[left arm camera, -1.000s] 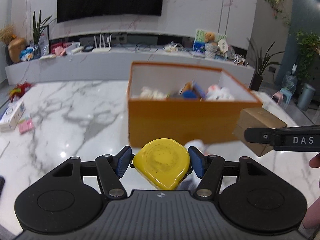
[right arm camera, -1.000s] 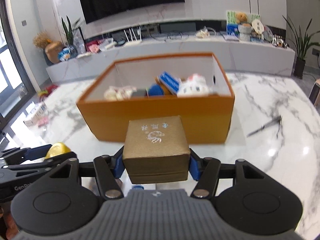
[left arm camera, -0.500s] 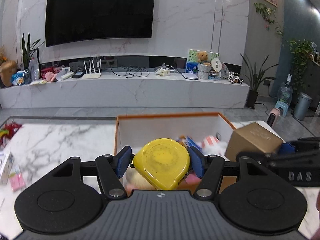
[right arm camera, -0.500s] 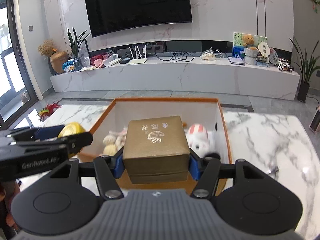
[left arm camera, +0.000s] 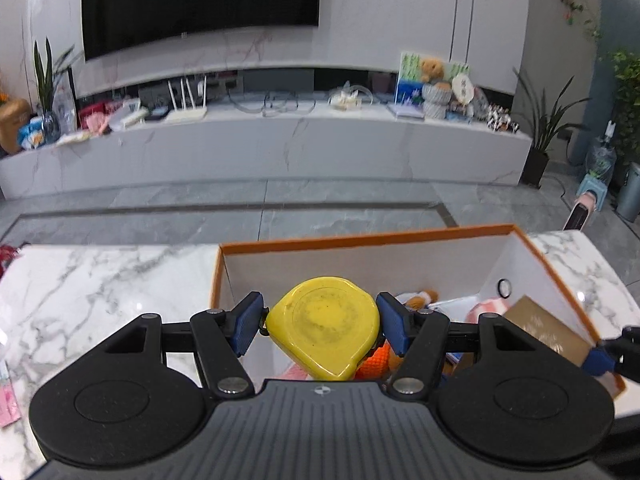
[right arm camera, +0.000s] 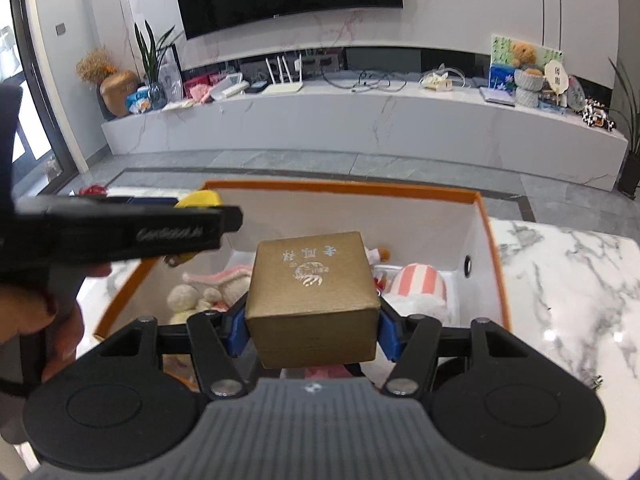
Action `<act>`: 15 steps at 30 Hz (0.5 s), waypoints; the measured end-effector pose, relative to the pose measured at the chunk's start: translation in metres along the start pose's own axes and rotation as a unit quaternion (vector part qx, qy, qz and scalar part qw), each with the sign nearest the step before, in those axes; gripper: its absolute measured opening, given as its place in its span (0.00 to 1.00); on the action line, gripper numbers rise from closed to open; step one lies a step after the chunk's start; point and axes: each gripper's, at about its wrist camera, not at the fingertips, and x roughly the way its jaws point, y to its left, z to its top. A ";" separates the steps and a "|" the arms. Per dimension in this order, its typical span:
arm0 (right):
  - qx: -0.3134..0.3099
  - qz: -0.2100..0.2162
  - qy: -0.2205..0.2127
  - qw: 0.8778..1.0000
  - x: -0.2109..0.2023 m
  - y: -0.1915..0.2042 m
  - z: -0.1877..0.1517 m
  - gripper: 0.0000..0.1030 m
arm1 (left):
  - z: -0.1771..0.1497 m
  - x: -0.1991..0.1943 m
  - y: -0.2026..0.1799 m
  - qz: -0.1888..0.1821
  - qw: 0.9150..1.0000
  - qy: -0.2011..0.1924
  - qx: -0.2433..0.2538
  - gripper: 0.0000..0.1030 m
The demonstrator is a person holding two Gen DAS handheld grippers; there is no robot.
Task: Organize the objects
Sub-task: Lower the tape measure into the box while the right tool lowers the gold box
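Yellow plastic fills the middle of the left wrist view: a rounded tape measure (left arm camera: pixel 323 330), flat face up, clamped between the blue pads (left arm camera: pixel 394 328) of the left gripper (left arm camera: pixel 322 330). It hangs above the near left part of the orange cardboard box (left arm camera: pixel 360 238), whose inside walls are white. The box stands on a white marble table (left arm camera: pixel 100 288).

The right gripper (right arm camera: pixel 312 320) is clenched on a small gold gift box (right arm camera: pixel 310 292) with silver lettering on its lid, one blue pad (right arm camera: pixel 237 330) pressed to each side. The gift box hangs over the middle of the orange box, above the things already lying inside. Among these are a cream plush toy (right arm camera: pixel 184 298) toward the box's left wall, a pink-and-white striped soft item (right arm camera: pixel 420 284) toward its right wall, and a pink knitted piece (right arm camera: pixel 224 278) between them. In the left wrist view an orange textured thing (left arm camera: pixel 374 360) shows just under the tape measure; what it is cannot be told.

From the right wrist view, the left gripper crosses over the box's left rim with the tape measure's yellow edge showing past its black finger. A hand (right arm camera: pixel 36 312) grips its handle outside the box's left wall.
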 end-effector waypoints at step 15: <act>-0.003 0.007 0.039 0.999 0.031 -0.002 -0.011 0.61 | 0.006 0.048 -0.009 0.008 0.998 0.070 0.006 0.70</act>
